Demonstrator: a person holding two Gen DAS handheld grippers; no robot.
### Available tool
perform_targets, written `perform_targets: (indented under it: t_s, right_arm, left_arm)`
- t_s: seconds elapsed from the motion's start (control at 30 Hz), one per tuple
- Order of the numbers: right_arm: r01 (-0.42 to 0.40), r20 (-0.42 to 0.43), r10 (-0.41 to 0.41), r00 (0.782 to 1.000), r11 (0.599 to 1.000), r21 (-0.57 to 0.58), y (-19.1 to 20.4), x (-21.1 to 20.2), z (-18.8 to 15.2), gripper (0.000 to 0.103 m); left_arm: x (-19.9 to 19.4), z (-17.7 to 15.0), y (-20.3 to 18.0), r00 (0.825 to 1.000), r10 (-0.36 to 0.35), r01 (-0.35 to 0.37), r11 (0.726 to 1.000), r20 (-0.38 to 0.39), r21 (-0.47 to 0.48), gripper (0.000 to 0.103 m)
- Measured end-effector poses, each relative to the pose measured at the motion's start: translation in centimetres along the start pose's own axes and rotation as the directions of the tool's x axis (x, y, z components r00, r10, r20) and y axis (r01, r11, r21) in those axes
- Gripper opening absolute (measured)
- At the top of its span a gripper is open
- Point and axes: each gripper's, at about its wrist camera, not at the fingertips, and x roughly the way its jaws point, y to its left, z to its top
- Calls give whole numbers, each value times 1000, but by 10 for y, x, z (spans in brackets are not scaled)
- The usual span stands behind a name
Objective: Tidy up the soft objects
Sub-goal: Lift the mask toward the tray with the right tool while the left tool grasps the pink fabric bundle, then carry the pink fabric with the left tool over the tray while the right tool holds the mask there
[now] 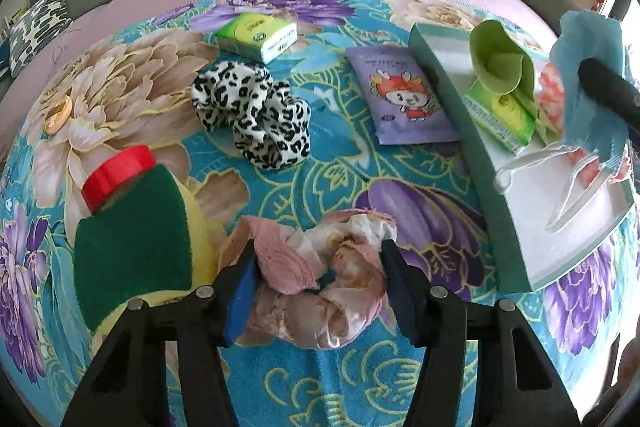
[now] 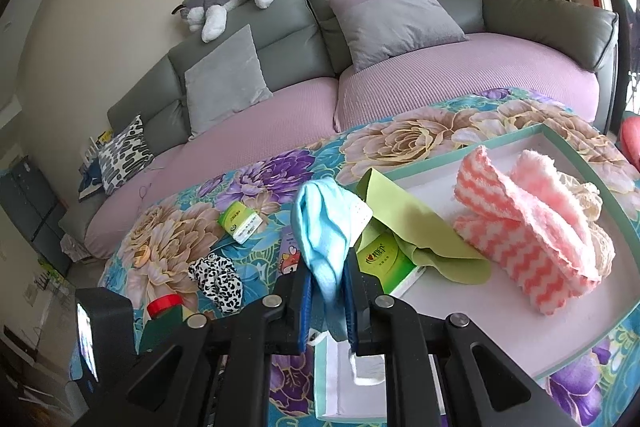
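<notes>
Pink satin cloth (image 1: 320, 279) is bracketed on the floral blanket (image 1: 340, 155) by the spread fingers of the left gripper (image 1: 318, 291), left of the tray (image 1: 452, 79). Above the tray's near edge, the blue cloth (image 2: 326, 227) is clamped by the right gripper (image 2: 326, 307).

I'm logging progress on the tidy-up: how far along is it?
Partly done. The tray already holds a pink cloth and a green cloth. The right tool grips a blue cloth above it. The left tool straddles a pink scrunchie. The leopard scrunchie remains.
</notes>
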Motion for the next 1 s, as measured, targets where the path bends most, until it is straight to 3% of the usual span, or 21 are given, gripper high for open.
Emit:
perform_targets:
  t_s: [0.27,0.33,0.43,0.63,0.8,1.0]
  right_arm:
    - [0,-1,0,1000,1000,9,-3,2,-1,15]
    - [2,-2,-1,1000,1000,13,-4,2,-1,15]
    - [2,-1,-1,1000,1000,17,-6,1,-1,15]
    - [0,-3,0,1000,1000,19,-7,0,0,15]
    - [-11,22,11,1000,1000,23,-7,-7,2,15]
    - [-24,71,21,997,999,42,-16,-24,8,15]
  left_arm:
    - [6,-1,1,1000,12,-12,1000,16,8,44]
    - [5,0,3,1000,8,-8,1000,24,2,34]
    - [4,2,8,1000,-8,9,1000,29,-17,27]
    - [0,6,14,998,-38,40,998,47,-46,20]
    - [-22,10,13,989,-64,71,996,133,-50,20]
    - [-62,19,2,954,-103,115,993,281,-24,20]
